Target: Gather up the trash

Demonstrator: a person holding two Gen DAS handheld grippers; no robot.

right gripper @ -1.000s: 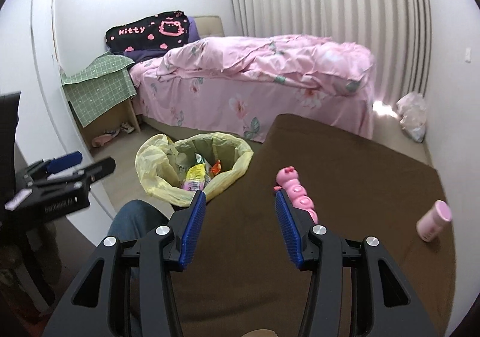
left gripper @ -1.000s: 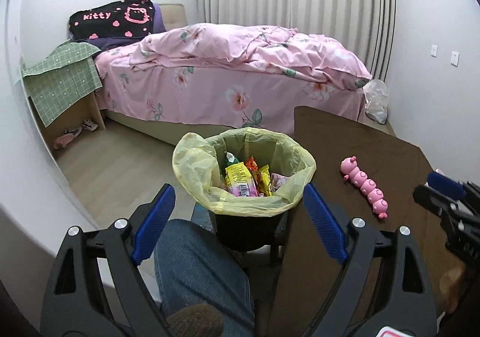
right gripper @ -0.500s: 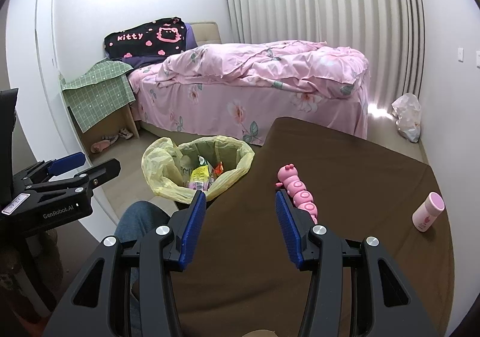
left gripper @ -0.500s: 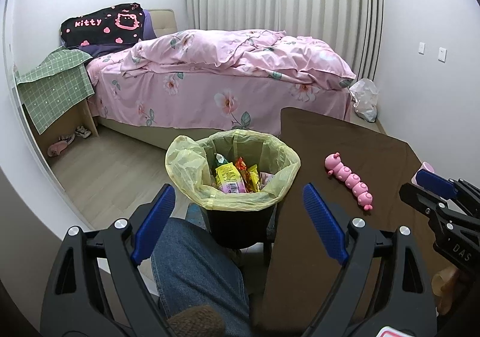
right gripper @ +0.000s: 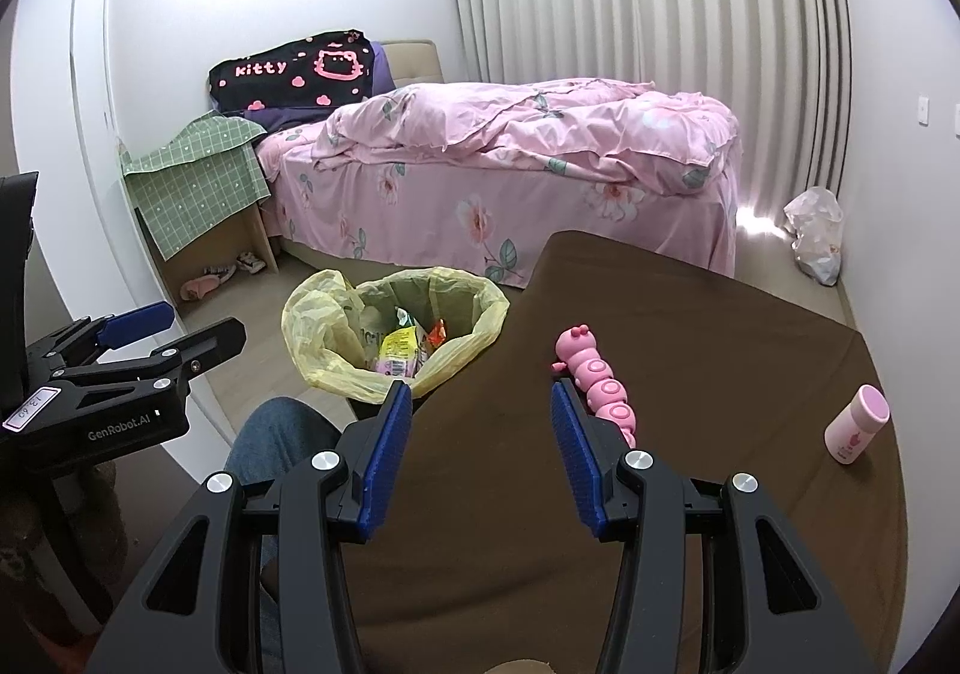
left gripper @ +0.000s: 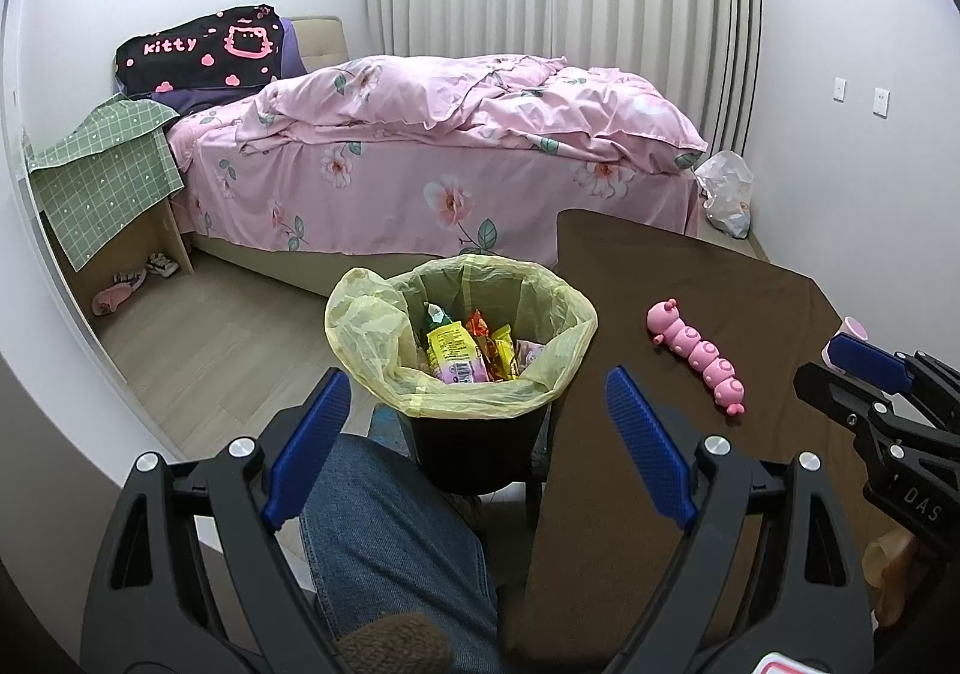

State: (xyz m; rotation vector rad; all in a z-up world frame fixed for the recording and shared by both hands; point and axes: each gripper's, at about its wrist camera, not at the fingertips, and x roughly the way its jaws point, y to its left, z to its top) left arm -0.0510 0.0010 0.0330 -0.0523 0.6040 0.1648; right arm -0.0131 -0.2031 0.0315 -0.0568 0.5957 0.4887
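- Since a second earlier, the view from the left claw has shifted slightly: the bin is seen a little further off and lower in its frame, while the right claw is seen where it was.
- The left claw is held with its blue pads spread wide and nothing between them; it hangs over a knee in blue jeans, pointed towards the bin.
- The right claw is likewise held open and empty, above the brown worktop, with its pads well apart.
- Just beyond the right claw's right pad, a pink caterpillar toy is seen lying on the worktop.
- Near the worktop's right edge, a small pink bottle is seen tilted, well apart from the toy.
- The black bin, lined with a yellow bag, is placed on the floor just beside the worktop's left edge; wrappers in yellow, orange and pink are seen inside it.
- Behind the bin, a bed with pink flowered bedding is seen, with a black pillow at its head.
- A white plastic bag is seen on the floor by the far wall.
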